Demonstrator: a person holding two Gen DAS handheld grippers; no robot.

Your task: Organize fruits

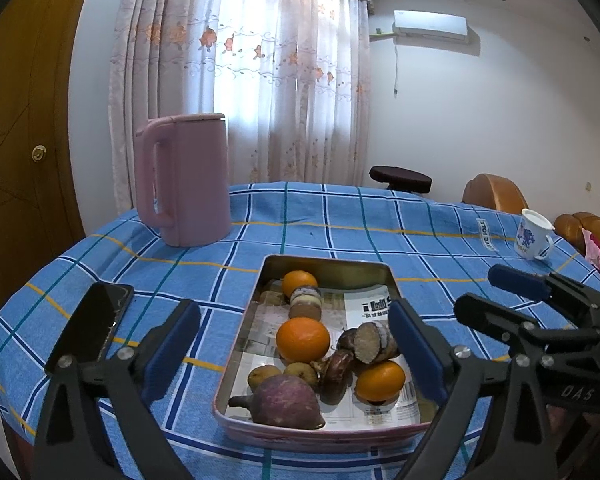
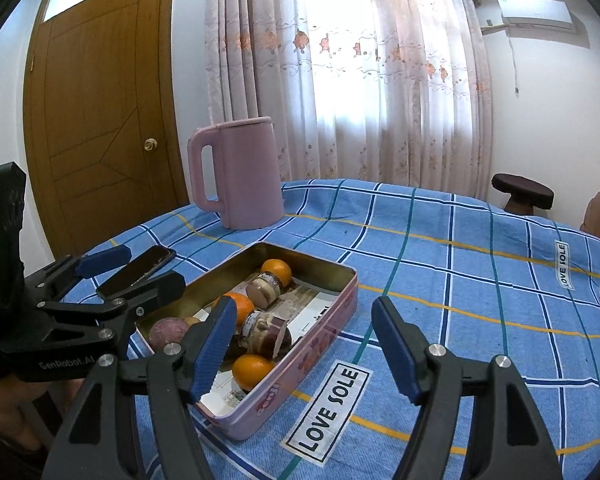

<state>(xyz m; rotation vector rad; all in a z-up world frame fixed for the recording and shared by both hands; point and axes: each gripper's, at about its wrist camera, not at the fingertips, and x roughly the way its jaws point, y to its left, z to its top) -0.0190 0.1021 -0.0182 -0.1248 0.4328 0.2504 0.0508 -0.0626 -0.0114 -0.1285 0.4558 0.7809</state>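
A pink tin tray [image 1: 324, 265] lined with paper sits on the blue checked tablecloth. In it lie three oranges, one near the back [image 1: 299, 282], one in the middle [image 1: 303, 339] and one at the front right [image 1: 380, 380]. Beside them are a whole purple sweet potato [image 1: 284, 402], cut sweet potato pieces [image 1: 370, 342] and small potatoes [image 1: 264, 376]. My left gripper [image 1: 294, 309] is open and hangs in front of the tray with nothing between its pads. My right gripper [image 2: 304, 304] is open too, at the tray's [image 2: 332, 265] right side, its left pad [image 2: 216, 344] over the rim.
A pink kettle [image 1: 188, 180] stands at the back left. A black phone [image 1: 92, 328] lies left of the tray. A white mug with a blue pattern [image 1: 534, 236] stands at the far right. Behind the table are a dark stool [image 2: 522, 192], brown chairs and a wooden door.
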